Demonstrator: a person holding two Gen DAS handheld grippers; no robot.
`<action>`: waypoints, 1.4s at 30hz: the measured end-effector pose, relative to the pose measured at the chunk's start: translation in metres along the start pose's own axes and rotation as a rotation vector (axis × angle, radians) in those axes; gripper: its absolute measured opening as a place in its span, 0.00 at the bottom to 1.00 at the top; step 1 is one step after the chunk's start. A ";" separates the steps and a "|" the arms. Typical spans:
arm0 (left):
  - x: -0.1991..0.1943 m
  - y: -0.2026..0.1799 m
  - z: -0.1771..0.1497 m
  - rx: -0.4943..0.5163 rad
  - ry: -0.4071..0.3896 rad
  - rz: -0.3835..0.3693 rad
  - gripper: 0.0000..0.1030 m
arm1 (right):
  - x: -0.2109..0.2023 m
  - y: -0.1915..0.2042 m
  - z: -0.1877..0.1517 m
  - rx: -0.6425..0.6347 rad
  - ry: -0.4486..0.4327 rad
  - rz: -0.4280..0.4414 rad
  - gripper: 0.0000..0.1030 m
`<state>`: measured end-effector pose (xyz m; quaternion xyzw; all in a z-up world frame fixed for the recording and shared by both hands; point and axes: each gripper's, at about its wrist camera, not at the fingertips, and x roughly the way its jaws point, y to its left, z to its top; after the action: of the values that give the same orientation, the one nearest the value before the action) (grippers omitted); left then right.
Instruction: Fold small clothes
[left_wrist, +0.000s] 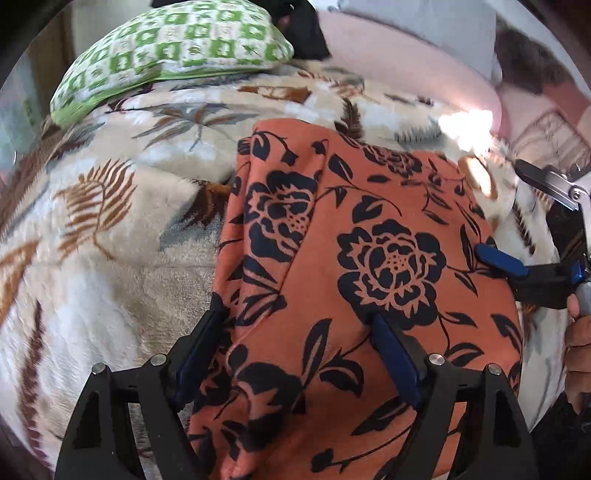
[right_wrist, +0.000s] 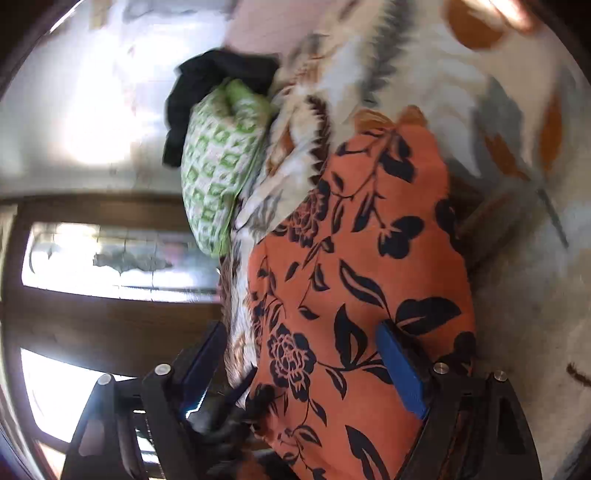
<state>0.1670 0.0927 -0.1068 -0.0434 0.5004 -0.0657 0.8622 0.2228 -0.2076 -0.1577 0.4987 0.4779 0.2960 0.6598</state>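
Item: orange garment with dark floral print (left_wrist: 369, 258), lying part-folded on a leaf-patterned plush blanket (left_wrist: 110, 221) covering a bed; one lengthwise fold is showing along its left side in the left wrist view.

Left hand-held gripper (left_wrist: 295, 354): jaws standing spread, straddling the near edge of the garment, pads not pressing the cloth.

Right hand-held gripper (right_wrist: 306, 362): jaws likewise spread over the garment's opposite edge, nothing pinched; its blue pad is also showing at the right of the left wrist view, with a hand (left_wrist: 580, 354) behind it.

Also present: green-and-white patterned pillow (left_wrist: 173, 48), dark cloth (right_wrist: 221, 85) behind it.

Step in hand, as judged: both grippers are lining up on the garment between folds. Next move is calling for both jaws closing on matching edges, then carrying them across evenly.
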 end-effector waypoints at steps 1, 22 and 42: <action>-0.001 0.002 -0.001 -0.008 -0.007 -0.001 0.85 | -0.002 0.008 0.000 -0.028 0.006 -0.010 0.83; 0.005 0.014 -0.007 -0.059 -0.018 -0.032 0.91 | 0.024 0.036 -0.005 -0.109 0.037 -0.144 0.87; -0.015 -0.011 -0.016 0.066 -0.125 0.079 0.91 | -0.074 -0.020 -0.101 -0.061 -0.052 -0.180 0.88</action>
<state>0.1449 0.0844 -0.1004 0.0005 0.4447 -0.0454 0.8945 0.1001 -0.2408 -0.1561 0.4409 0.4945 0.2368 0.7107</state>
